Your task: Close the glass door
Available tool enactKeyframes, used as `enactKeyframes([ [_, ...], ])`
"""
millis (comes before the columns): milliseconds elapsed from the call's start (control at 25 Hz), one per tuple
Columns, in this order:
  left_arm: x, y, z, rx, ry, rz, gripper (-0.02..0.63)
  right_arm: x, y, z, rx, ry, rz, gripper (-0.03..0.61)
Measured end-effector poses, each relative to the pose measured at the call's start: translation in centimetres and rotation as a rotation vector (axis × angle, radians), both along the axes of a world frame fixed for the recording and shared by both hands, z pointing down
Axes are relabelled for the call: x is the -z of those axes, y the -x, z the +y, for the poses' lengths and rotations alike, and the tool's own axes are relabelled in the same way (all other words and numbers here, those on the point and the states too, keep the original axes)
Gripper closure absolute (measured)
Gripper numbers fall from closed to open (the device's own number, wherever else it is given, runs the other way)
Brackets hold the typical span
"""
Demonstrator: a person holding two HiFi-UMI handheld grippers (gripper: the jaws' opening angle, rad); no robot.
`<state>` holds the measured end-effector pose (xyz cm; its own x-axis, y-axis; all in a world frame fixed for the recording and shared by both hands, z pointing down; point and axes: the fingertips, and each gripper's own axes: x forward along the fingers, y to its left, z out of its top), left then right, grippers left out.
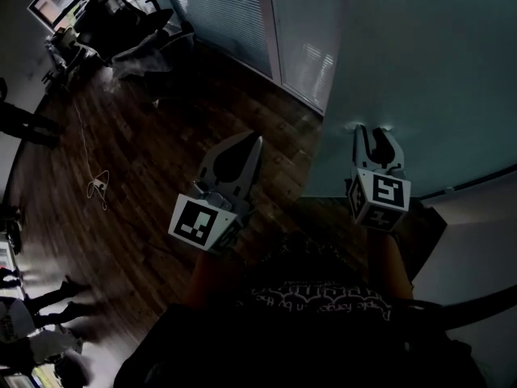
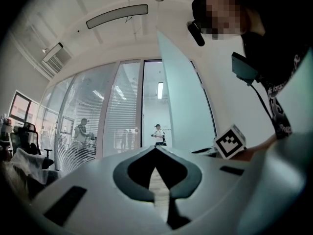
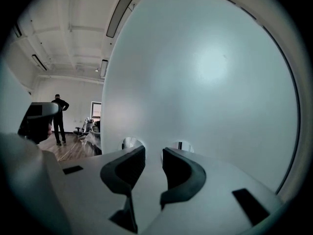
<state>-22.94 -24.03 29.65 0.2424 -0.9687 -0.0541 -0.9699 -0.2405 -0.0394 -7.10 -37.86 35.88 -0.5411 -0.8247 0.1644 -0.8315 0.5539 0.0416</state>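
The glass door (image 1: 404,55) is a tall frosted pale panel standing at the right of the head view. It fills most of the right gripper view (image 3: 205,72), and its edge shows in the left gripper view (image 2: 183,106). My right gripper (image 1: 376,132) points at the panel with its tips close against it. Its jaws (image 3: 153,151) stand apart with only door surface between them. Two round metal fittings (image 3: 131,143) (image 3: 182,146) sit on the door just past the fingertips. My left gripper (image 1: 257,140) hangs over the wood floor left of the door, its tips (image 2: 155,149) together and empty.
Dark wood floor (image 1: 161,136) spreads to the left, with a pale cable (image 1: 97,186) lying on it. A black office chair (image 1: 113,14) stands far left. A glass wall with blinds (image 1: 218,6) runs behind. A person (image 3: 58,119) stands far off; another person (image 2: 157,133) is beyond the doorway.
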Motion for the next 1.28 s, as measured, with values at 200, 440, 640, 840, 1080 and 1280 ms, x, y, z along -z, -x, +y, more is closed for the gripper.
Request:
enactKeyframes([
  [200,0.2,1.0,-2.1,0.020,0.002,0.004,0.612,0.7,0.9,-2.7,-0.030,0.003,-0.005,0.466],
  [440,0.1,3.6,-4.5,0.032,0.007,0.005,0.612,0.8,2.4,-5.8,-0.051,0.000,-0.011,0.466],
  [640,-0.5,5.9,-8.0,-0.020,0.004,0.018,0.612,0.9,3.2,-8.0,-0.085,-0.021,-0.010,0.468],
  [840,-0.7,7.2,-13.3,-0.127,0.012,0.015,0.612,0.5,3.9,-10.5,-0.137,-0.014,-0.017,0.468],
  [1080,0.5,8.8,-19.3,-0.236,-0.003,-0.005,0.612,0.7,4.6,-13.7,-0.194,-0.032,-0.030,0.468],
  [1280,1.1,9.7,-23.0,-0.304,-0.014,-0.016,0.612,0.5,4.8,-16.2,-0.235,-0.027,-0.034,0.468],
])
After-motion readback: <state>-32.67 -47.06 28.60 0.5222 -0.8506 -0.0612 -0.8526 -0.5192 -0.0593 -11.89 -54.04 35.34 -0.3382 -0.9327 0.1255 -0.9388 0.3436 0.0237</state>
